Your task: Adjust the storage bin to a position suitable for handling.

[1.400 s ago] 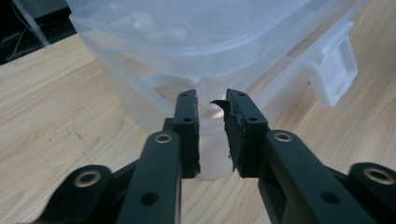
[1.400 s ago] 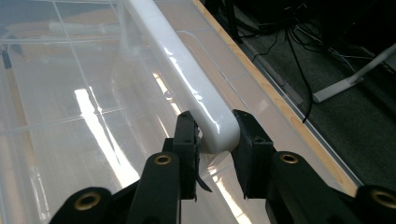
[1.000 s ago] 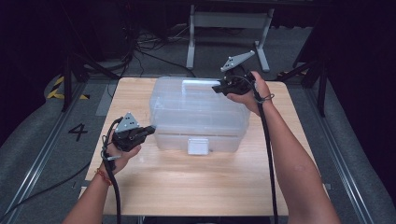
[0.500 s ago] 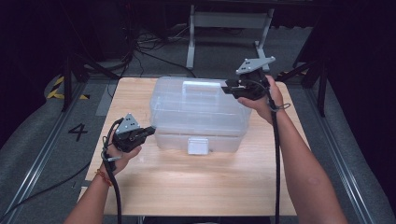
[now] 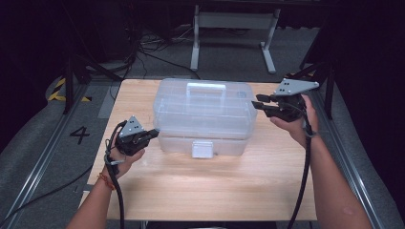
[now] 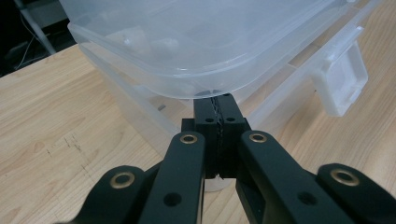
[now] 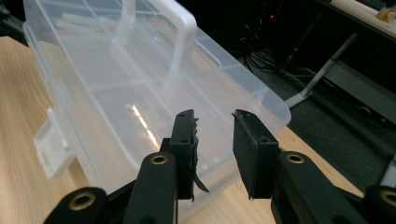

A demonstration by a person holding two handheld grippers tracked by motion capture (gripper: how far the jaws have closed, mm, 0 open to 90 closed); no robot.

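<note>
— High view? 
— A clear plastic storage box sits mid-frame on the pale wooden table; right tool at its right end.
— Gripper views? 
— Left tool, jaws pressed together, under the rounded lid rim; right tool spread, near the box corner.

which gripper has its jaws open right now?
The right gripper: there is a clear gap between its jaws, beside the box's right end. The left gripper has its jaws pressed together, tips under the lid's edge.
</note>
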